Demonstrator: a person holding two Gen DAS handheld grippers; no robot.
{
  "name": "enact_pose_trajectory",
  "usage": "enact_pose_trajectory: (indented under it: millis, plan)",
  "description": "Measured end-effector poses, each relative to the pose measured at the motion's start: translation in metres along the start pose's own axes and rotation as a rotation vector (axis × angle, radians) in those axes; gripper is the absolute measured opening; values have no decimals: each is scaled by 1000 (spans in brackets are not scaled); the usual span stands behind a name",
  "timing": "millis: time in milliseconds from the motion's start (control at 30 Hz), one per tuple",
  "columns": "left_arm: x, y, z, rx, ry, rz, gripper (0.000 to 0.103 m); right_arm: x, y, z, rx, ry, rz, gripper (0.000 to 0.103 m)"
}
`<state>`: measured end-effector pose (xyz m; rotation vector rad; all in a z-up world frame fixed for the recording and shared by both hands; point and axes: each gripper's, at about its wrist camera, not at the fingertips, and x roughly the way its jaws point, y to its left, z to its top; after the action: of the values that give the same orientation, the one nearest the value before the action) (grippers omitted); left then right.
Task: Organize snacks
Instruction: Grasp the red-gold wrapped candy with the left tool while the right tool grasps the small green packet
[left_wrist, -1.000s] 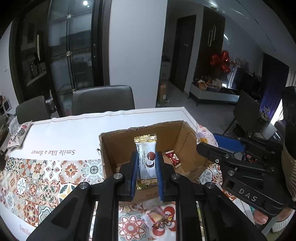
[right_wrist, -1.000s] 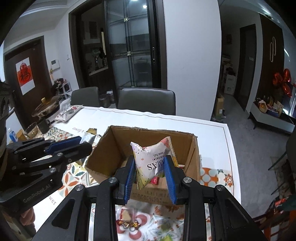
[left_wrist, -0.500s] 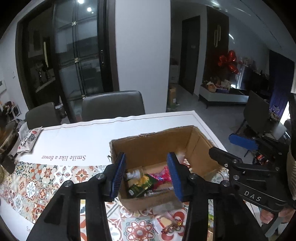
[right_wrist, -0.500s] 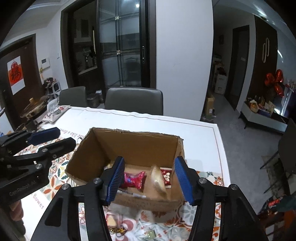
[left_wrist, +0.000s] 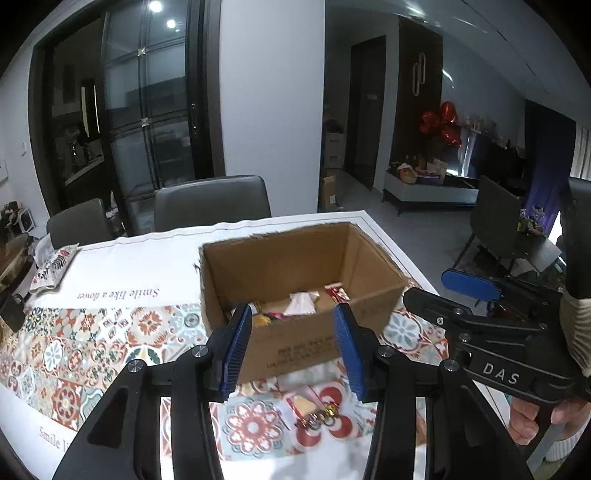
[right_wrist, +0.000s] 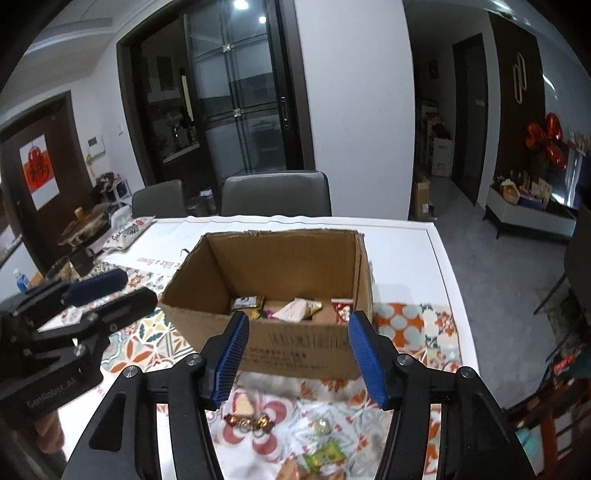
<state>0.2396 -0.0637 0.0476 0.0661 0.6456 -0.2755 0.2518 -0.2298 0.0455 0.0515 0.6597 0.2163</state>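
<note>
An open cardboard box (left_wrist: 303, 343) (right_wrist: 295, 347) stands on the patterned tablecloth and holds several snack packets (left_wrist: 301, 304) (right_wrist: 297, 308). My left gripper (left_wrist: 291, 354) is open and empty, just in front of the box's near wall. My right gripper (right_wrist: 299, 360) is also open and empty, in front of the same wall. Loose snacks lie on the cloth below the grippers: a yellow wrapped piece with gold candies (left_wrist: 314, 410) (right_wrist: 245, 415), a green round candy (right_wrist: 320, 426) and a green packet (right_wrist: 325, 458). Each gripper shows in the other's view (left_wrist: 480, 325) (right_wrist: 74, 314).
A patterned snack bag (left_wrist: 51, 267) lies at the table's far left. Two grey chairs (left_wrist: 210, 201) stand behind the table (left_wrist: 147, 258). The table's right edge (right_wrist: 447, 288) drops to open floor. Cups and a pot (right_wrist: 79, 229) sit off to the left.
Both grippers let go of their packets into the box, opened, and drew back to the near side of the box.
</note>
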Motion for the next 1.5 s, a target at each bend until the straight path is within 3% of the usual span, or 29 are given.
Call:
enact_pose_trajectory:
  millis: [300, 600, 1000, 1500]
  plan:
    - [-5, -18, -31, 48, 14, -19, 45, -13, -10, -36, 38, 19, -34, 57]
    - [12, -25, -61, 49, 84, -41, 45, 2, -11, -73, 25, 109, -18, 57]
    - [51, -21, -106, -71, 227, -51, 45, 36, -14, -108, -23, 230, 2, 57]
    - [107, -19, -125, -128, 333, -65, 41, 91, -23, -121, -52, 378, 38, 55]
